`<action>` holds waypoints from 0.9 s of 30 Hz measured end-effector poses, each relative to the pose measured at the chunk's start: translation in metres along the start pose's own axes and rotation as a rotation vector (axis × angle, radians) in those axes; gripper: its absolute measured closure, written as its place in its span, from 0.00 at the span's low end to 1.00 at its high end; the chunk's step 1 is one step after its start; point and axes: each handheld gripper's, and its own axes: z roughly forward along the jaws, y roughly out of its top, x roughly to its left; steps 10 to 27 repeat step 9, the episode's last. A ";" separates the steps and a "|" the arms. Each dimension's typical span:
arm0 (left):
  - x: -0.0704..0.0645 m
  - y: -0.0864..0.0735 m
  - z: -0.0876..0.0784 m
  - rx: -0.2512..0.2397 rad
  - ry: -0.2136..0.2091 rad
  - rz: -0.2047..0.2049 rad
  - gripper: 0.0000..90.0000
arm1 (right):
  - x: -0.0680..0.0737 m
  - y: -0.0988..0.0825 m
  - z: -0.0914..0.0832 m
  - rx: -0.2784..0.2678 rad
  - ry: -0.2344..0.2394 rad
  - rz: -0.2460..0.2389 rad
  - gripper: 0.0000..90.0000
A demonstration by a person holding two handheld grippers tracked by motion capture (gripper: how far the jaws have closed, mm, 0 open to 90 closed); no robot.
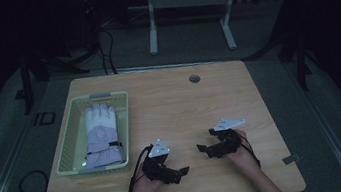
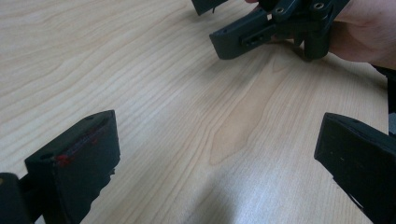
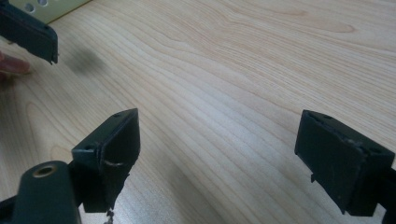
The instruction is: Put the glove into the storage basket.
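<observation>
Jaws spread wide apart on both the left gripper [image 1: 176,172] and right gripper [image 1: 208,143], resting empty near the table's [image 1: 185,104] front edge, white glove [image 1: 102,136] lying in yellow basket [image 1: 71,140] by left edge

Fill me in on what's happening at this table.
A person sits at a wooden table with a gripper in each hand. The left gripper and the right gripper rest low near the front edge, jaws open, holding nothing. A white and lilac glove lies in a yellow basket at the left, untouched by either gripper.
</observation>
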 end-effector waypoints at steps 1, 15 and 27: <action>0.001 -0.001 0.000 0.001 -0.009 -0.006 0.01 | 0.000 0.000 0.000 -0.001 0.003 0.000 0.16; 0.003 -0.003 -0.001 -0.010 -0.012 -0.010 0.00 | 0.000 -0.002 0.001 0.008 -0.009 -0.011 0.16; 0.003 -0.003 -0.001 -0.010 -0.012 -0.010 0.00 | 0.000 -0.002 0.001 0.008 -0.009 -0.011 0.16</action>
